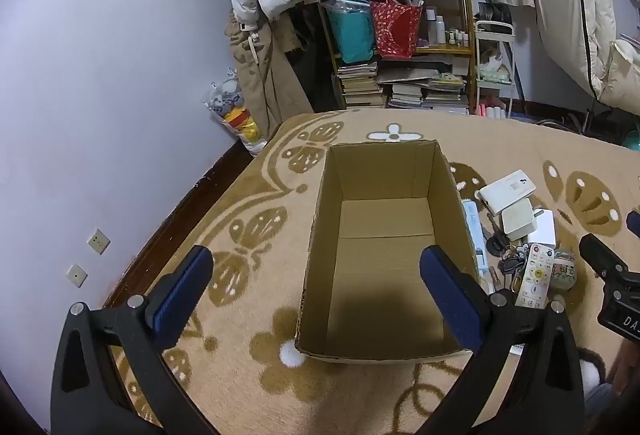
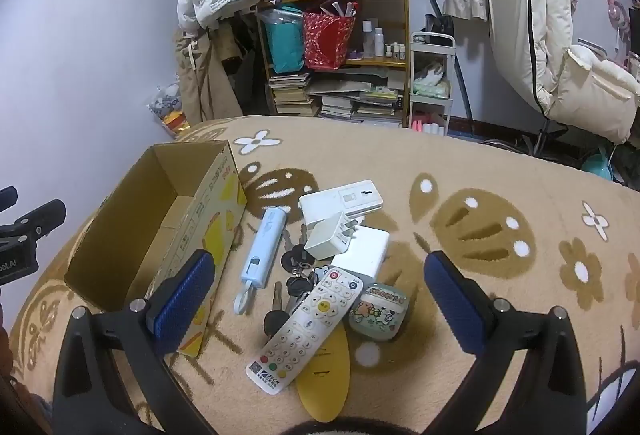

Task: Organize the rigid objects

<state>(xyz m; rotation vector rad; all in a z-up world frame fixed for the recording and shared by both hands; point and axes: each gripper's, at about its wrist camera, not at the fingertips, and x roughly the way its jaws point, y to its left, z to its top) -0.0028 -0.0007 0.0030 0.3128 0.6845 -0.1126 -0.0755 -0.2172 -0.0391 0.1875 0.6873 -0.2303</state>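
The pile of small rigid things lies on the bed's patterned blanket (image 2: pixel 460 163), straight ahead of the right hand-held gripper (image 2: pixel 324 295), which hangs over it with both blue pads spread wide and nothing between them. The white remote control (image 2: pixel 306 331) sits lowest in that view, at about 6 o'clock of the pile, its long axis running from 7 o'clock up to 1 o'clock. My reading is that the right hand is the nearer one for any pick here.

The left hand-held gripper (image 1: pixel 316 291) is also fully open and empty, aimed down into the cardboard box (image 1: pixel 384 219), which looks empty. From that side the pile lies at 3 o'clock, beyond the box's right wall. In the right view the box (image 2: pixel 168 219) stands at 9 o'clock of the pile, its long axis pointing away toward 1 o'clock.

Count: 1 box, 1 remote, 1 pale blue tube-shaped case (image 2: pixel 264 247), 1 white plug adapter (image 2: pixel 330 237), 2 flat white boxes, (image 2: pixel 344 199) and (image 2: pixel 366 251), 1 round cartoon-printed case (image 2: pixel 380 311), 1 yellow oval piece (image 2: pixel 324 379), and 1 bunch of keys (image 2: pixel 294 275) whose number I cannot tell.
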